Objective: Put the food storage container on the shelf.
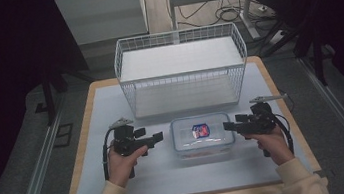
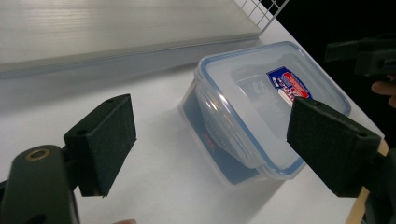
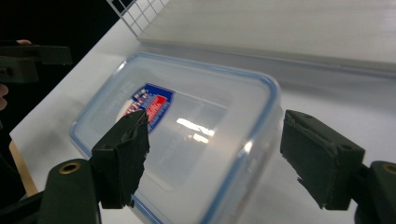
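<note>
A clear plastic box (image 1: 203, 136) with a blue-rimmed lid and a red and blue label lies shut on the white mat, in front of the basket. My left gripper (image 1: 158, 138) is level and points right at the box's left end, a short gap away. In the left gripper view its jaws stand wide apart (image 2: 212, 140) with the box (image 2: 261, 107) ahead of them. My right gripper (image 1: 227, 126) points left at the box's right end. Its jaws (image 3: 222, 154) are spread to either side of the near end of the box (image 3: 187, 135), and the pads do not press on it.
A white wire basket (image 1: 184, 88) stands at the back of the mat (image 1: 111, 110), just behind the box, with a pale board as its floor. The wooden table edge runs around the mat. Dark floor, a rail and cables lie beyond.
</note>
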{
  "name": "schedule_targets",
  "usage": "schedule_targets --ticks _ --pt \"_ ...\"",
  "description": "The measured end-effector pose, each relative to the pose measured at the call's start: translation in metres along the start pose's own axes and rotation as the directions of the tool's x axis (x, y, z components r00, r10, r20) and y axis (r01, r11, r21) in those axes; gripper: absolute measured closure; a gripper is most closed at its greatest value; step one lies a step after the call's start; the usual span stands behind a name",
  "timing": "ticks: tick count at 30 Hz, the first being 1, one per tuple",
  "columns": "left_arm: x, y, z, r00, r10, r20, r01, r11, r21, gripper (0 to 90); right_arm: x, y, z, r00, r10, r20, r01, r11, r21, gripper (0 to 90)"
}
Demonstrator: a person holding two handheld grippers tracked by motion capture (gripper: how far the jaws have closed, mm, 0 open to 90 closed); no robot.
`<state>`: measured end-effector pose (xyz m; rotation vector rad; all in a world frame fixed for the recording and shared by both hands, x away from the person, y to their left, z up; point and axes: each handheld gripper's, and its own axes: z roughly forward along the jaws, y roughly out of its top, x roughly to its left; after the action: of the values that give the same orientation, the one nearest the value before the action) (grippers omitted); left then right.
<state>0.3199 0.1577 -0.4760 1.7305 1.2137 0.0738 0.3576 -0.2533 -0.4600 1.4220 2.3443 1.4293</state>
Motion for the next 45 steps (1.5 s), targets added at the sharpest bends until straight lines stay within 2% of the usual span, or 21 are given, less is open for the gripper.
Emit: schedule_targets --ticks 2,5,6,7,10,11,12,13,14,15,17,21,29,30,31,32,33,37,41,42,45 --pt "0.0 -0.001 0.005 0.9999 -0.007 0.012 0.007 0.9999 0.015 15.4 -0.001 -0.001 -0.001 1.0 0.004 0.002 -0.004 1.0 -0.001 24.0" --pt "-0.002 -0.008 0.025 0.9975 -0.042 0.056 0.039 0.9969 0.069 15.5 -0.006 -0.004 -0.005 0.9999 0.013 0.008 -0.013 0.9999 -0.004 24.0" --pt "-0.002 -0.008 0.025 0.9975 -0.042 0.056 0.039 0.9969 0.069 15.5 -0.006 -0.004 -0.005 0.9999 0.013 0.008 -0.013 0.9999 -0.004 24.0" --pt "-0.003 -0.011 0.034 0.9967 -0.048 0.065 0.042 0.9945 0.097 15.5 -0.007 -0.006 -0.005 0.9999 0.009 0.01 -0.009 1.0 0.003 23.8" --pt "-0.003 -0.013 0.044 0.9935 -0.073 0.087 0.063 0.9909 0.119 15.8 -0.008 -0.008 -0.004 0.9999 0.008 0.015 -0.008 0.9999 0.013 23.6" --pt "-0.003 -0.014 0.052 0.9891 -0.096 0.112 0.081 0.9881 0.131 15.8 -0.008 -0.008 -0.004 0.9998 0.009 0.016 -0.009 0.9999 0.013 23.6" --pt "-0.003 -0.014 0.052 0.9891 -0.096 0.112 0.081 0.9881 0.131 15.8 -0.008 -0.008 -0.004 0.9998 0.009 0.016 -0.009 0.9999 0.013 23.6" --pt "-0.004 -0.014 0.059 0.9845 -0.118 0.13 0.098 0.9842 0.147 15.9 -0.009 -0.008 -0.004 0.9998 0.01 0.017 -0.01 0.9998 0.015 23.6" --pt "-0.004 -0.014 0.059 0.9845 -0.118 0.13 0.098 0.9842 0.147 16.0 -0.009 -0.008 -0.004 0.9998 0.01 0.017 -0.01 0.9998 0.015 23.6" --pt "-0.005 -0.014 0.066 0.9807 -0.128 0.148 0.104 0.9812 0.163 16.0 -0.01 -0.008 -0.004 0.9998 0.011 0.019 -0.012 0.9998 0.016 23.6" --pt "-0.005 -0.014 0.067 0.98 -0.13 0.15 0.104 0.9801 0.169 16.1 -0.01 -0.008 -0.004 0.9997 0.011 0.02 -0.012 0.9998 0.017 23.6" --pt "-0.006 -0.015 0.071 0.9681 -0.169 0.185 0.134 0.973 0.188 18.0 -0.011 -0.009 -0.005 0.9996 0.01 0.026 -0.011 0.9998 0.017 23.6" --pt "-0.006 -0.015 0.071 0.9628 -0.188 0.194 0.151 0.97 0.191 21.1 -0.014 -0.01 -0.005 0.9994 0.012 0.032 -0.013 0.9997 0.021 23.7" --pt "-0.005 -0.016 0.071 0.9603 -0.196 0.198 0.159 0.9689 0.189 22.0 -0.014 -0.01 -0.005 0.9994 0.013 0.031 -0.014 0.9997 0.02 23.9" --pt "-0.003 -0.017 0.07 0.9541 -0.214 0.21 0.176 0.9665 0.187 24.1 -0.015 -0.009 -0.005 0.9995 0.015 0.028 -0.016 0.9997 0.02 24.5" --pt "-0.003 -0.017 0.07 0.9541 -0.214 0.21 0.176 0.9665 0.187 24.9 -0.015 -0.009 -0.005 0.9995 0.015 0.028 -0.016 0.9997 0.02 24.5" --pt "-0.001 -0.017 0.07 0.9502 -0.223 0.217 0.185 0.9653 0.185 25.7 -0.017 -0.009 -0.004 0.9996 0.02 0.021 -0.02 0.9995 0.023 24.7" --pt "-0.001 -0.018 0.07 0.95 -0.223 0.219 0.186 0.9662 0.179 26.3 -0.023 -0.009 0.002 0.9993 0.037 -0.005 -0.036 0.9978 0.056 24.4" --pt "0.0 -0.018 0.07 0.9489 -0.225 0.221 0.188 0.9662 0.177 26.5 -0.026 -0.01 0.01 0.9951 0.071 -0.068 -0.064 0.9928 0.101 25.0" --pt "0.0 -0.018 0.07 0.9489 -0.225 0.221 0.188 0.9662 0.177 26.6 -0.026 -0.01 0.01 0.9951 0.071 -0.068 -0.064 0.9928 0.101 25.0" --pt "0.0 -0.019 0.07 0.9488 -0.225 0.222 0.188 0.9666 0.174 26.6 -0.028 -0.011 0.019 0.9883 0.106 -0.109 -0.09 0.9856 0.143 29.2"
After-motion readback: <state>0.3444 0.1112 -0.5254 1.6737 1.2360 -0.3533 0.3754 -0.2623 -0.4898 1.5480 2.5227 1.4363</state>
